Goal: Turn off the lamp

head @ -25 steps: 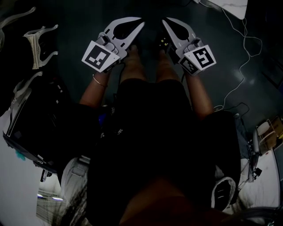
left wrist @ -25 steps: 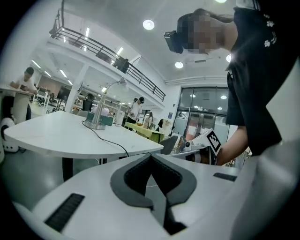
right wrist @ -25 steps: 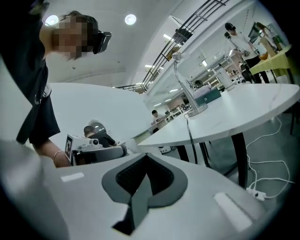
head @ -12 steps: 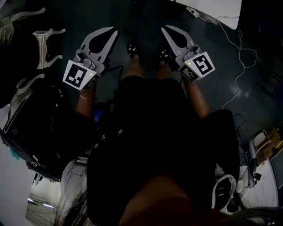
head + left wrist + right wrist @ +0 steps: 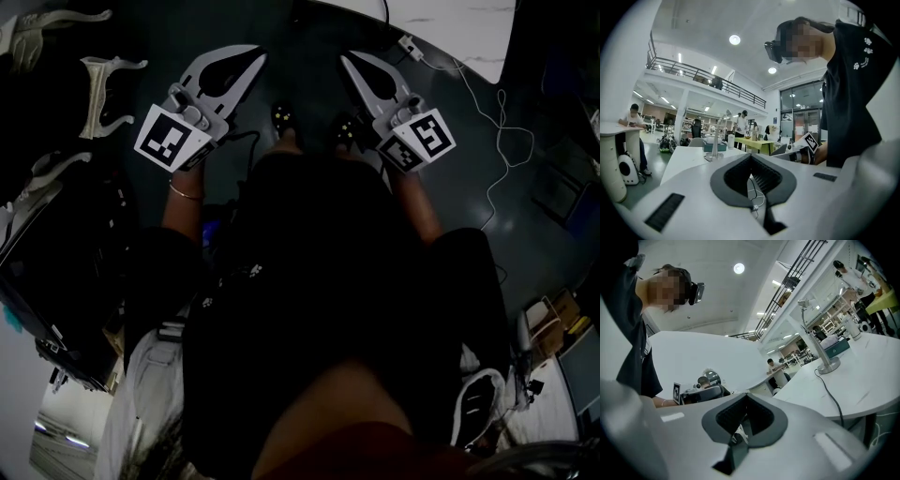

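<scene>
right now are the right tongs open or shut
Shut: in the right gripper view the right tongs have their tips meeting, with nothing held between them.

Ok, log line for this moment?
phase: pre-contact | left gripper: shut, empty | right gripper: shut, empty | lamp: on table ahead, untouched

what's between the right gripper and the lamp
Right gripper view: only bare white table and a black cord separate the right gripper from the lamp.
</scene>
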The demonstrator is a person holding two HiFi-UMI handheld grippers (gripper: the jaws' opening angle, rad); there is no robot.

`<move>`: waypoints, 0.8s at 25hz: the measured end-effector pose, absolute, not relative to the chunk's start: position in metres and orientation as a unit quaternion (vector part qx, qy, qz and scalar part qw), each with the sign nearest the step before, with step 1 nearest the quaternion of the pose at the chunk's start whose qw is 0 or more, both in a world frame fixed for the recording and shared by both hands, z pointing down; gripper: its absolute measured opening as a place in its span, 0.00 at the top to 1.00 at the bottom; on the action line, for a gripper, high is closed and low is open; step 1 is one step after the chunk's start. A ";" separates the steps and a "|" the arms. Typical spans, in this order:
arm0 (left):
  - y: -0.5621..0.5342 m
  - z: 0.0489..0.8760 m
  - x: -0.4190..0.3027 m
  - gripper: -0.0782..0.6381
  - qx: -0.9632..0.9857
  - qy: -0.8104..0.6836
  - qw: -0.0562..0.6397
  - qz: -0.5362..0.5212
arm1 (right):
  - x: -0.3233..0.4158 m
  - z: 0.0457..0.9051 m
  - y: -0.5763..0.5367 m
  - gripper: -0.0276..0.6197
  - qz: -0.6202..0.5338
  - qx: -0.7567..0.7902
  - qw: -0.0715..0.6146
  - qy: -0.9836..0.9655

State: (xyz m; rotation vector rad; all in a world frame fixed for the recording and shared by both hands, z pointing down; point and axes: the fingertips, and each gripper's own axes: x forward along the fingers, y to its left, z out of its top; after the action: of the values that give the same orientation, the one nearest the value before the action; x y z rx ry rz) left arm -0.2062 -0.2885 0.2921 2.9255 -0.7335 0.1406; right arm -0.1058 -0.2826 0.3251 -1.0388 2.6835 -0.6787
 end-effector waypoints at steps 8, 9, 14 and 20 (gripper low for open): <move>-0.294 0.294 -0.219 0.88 0.971 -0.225 0.063 0.053 | -0.124 0.316 -0.289 0.95 -0.221 -0.346 0.096 0.907; -0.295 0.294 -0.222 0.88 0.970 -0.227 0.064 0.054 | -0.126 0.315 -0.291 0.95 -0.220 -0.348 0.096 0.906; -0.299 0.293 -0.230 0.88 0.971 -0.221 0.068 0.051 | -0.131 0.312 -0.295 0.95 -0.212 -0.358 0.098 0.904; -0.297 0.290 -0.226 0.88 0.975 -0.208 0.064 0.044 | -0.130 0.312 -0.291 0.95 -0.205 -0.370 0.097 0.901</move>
State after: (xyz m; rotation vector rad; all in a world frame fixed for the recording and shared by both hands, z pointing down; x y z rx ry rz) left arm -0.2262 -0.2966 0.2904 2.9432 -0.6285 0.1338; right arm -0.1298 -0.2910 0.3125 -1.0963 2.6668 -0.6084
